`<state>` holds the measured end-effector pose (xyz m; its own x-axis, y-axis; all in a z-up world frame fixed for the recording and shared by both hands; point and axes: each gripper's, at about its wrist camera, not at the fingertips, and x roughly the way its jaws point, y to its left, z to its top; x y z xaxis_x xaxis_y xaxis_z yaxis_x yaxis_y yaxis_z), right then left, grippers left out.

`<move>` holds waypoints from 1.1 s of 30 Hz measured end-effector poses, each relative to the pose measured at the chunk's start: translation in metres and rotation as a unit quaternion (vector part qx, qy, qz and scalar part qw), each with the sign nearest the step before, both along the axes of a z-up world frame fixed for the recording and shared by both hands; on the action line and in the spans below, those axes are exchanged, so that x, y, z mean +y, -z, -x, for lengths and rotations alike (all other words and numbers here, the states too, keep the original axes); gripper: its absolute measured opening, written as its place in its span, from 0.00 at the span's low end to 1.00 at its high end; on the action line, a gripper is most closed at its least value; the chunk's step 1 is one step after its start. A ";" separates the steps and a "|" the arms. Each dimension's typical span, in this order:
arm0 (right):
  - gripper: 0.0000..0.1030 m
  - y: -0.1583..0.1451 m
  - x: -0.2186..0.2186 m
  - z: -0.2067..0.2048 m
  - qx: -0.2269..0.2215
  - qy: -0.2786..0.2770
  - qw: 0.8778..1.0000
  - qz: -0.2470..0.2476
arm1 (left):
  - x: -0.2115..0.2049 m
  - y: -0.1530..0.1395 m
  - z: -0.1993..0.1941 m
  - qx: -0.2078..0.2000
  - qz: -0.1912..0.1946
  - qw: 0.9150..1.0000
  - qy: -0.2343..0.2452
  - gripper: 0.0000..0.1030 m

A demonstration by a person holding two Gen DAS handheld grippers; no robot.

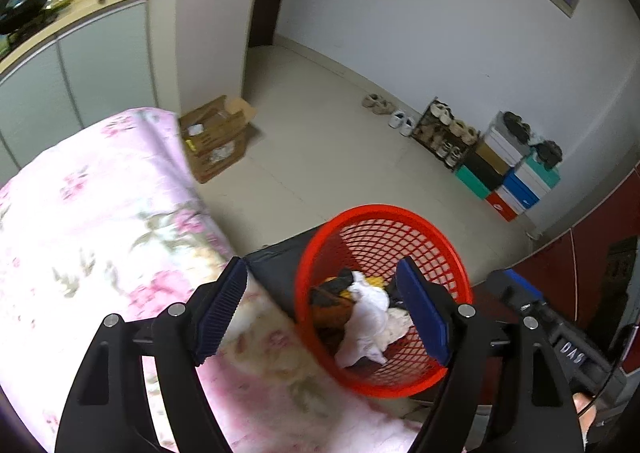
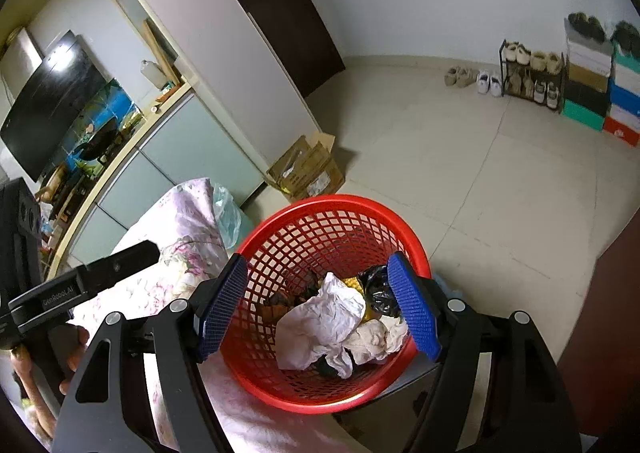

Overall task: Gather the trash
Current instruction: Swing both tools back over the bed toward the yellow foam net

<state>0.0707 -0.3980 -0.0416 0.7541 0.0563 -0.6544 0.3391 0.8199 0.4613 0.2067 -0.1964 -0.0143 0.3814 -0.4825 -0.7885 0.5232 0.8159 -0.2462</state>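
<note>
**Both tools spread above the red mesh basket**

Pale floor tiles and a white wall frame the work area. Nearest the cameras, the left tool (image 1: 322, 313) and the right tool (image 2: 318, 307) are both spread wide and hold nothing. Directly ahead of and below both tools sits the red mesh basket (image 2: 256, 337), touching the floral-covered surface (image 1: 100, 221). Trash lies inside it: crumpled white paper (image 2: 320, 329), a black bag scrap (image 2: 376, 291), brown pieces. Judged by framing, the right tool is more centred over the opening. Farther off: a cardboard box (image 1: 216, 137), then stacked shoe boxes (image 1: 516, 173).
</note>
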 end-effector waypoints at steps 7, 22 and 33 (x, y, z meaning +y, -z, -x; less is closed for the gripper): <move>0.68 -0.016 0.019 0.005 -0.013 -0.012 0.999 0.029 | 0.049 -0.014 0.018 -0.023 -0.005 0.999 -0.036 0.72; 0.68 -0.035 0.151 -0.013 -0.035 -0.170 0.982 0.078 | 0.217 -0.044 0.063 -0.053 -0.021 0.983 -0.177 0.72; 0.68 -0.031 0.249 -0.019 -0.025 -0.284 0.954 0.096 | 0.328 0.010 0.102 0.016 -0.020 0.959 -0.284 0.72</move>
<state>0.0897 -0.1492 -0.0106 0.6671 0.3486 -0.6584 -0.2037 0.9355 0.2888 0.1047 0.1315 -0.0246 0.5488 -0.1738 -0.8177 -0.0149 0.9760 -0.2174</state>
